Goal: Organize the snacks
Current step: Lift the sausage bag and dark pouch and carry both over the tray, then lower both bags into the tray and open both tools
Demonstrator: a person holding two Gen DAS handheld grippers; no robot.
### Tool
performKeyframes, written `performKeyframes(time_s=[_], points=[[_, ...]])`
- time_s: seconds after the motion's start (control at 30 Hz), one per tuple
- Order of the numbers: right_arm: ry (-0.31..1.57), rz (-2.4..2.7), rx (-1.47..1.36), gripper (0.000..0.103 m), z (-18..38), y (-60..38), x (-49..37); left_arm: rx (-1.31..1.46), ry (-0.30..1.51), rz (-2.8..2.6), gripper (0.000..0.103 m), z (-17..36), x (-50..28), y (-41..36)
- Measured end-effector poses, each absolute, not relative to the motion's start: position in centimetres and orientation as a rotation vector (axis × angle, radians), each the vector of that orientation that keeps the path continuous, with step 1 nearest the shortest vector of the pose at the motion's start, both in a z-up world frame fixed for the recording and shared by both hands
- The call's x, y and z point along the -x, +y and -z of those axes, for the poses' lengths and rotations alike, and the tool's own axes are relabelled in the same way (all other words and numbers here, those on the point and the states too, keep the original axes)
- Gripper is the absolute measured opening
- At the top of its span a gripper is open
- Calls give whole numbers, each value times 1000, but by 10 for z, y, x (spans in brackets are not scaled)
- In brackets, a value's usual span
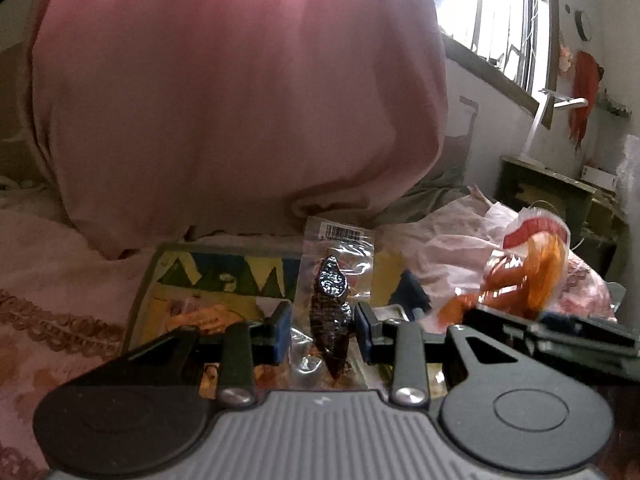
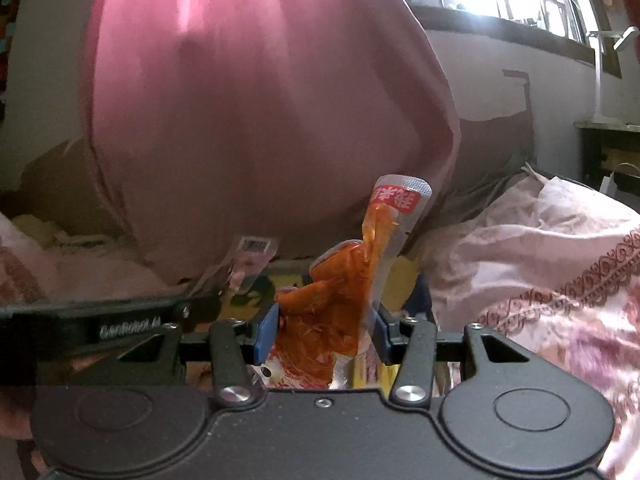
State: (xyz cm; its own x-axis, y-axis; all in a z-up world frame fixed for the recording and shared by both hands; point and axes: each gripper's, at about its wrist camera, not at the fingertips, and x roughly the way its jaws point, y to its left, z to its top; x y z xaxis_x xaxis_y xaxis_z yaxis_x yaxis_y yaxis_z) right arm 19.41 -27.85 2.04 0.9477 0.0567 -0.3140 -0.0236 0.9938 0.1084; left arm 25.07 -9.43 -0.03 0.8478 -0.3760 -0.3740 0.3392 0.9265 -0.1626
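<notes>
My left gripper [image 1: 322, 330] is shut on a clear snack packet [image 1: 332, 280] with a dark brown piece inside and a barcode at its top, held upright. My right gripper [image 2: 326, 328] is shut on an orange snack packet [image 2: 340, 300] with a red-and-white label at its top. In the left wrist view the orange packet [image 1: 520, 276] shows at the right, beside the right gripper's black body [image 1: 560, 340]. In the right wrist view the clear packet [image 2: 248, 260] shows at the left. Both packets hang above a yellow and green box [image 1: 224, 280].
A person in a pink garment [image 1: 224, 100] sits close behind the box. Pink patterned bedding [image 2: 552, 280] lies around it. A window [image 1: 500, 12] and a dark desk [image 1: 560, 196] with a white lamp stand at the right.
</notes>
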Motion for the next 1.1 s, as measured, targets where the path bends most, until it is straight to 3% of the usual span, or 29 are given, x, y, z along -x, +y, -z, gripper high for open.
performKeyframes(time_s=[0.37, 1.1], points=[[416, 27, -212, 50, 15, -294, -260, 38, 460, 382, 36, 42, -287, -110], [591, 83, -324, 51, 52, -306, -279, -64, 551, 367, 36, 65, -302, -120]])
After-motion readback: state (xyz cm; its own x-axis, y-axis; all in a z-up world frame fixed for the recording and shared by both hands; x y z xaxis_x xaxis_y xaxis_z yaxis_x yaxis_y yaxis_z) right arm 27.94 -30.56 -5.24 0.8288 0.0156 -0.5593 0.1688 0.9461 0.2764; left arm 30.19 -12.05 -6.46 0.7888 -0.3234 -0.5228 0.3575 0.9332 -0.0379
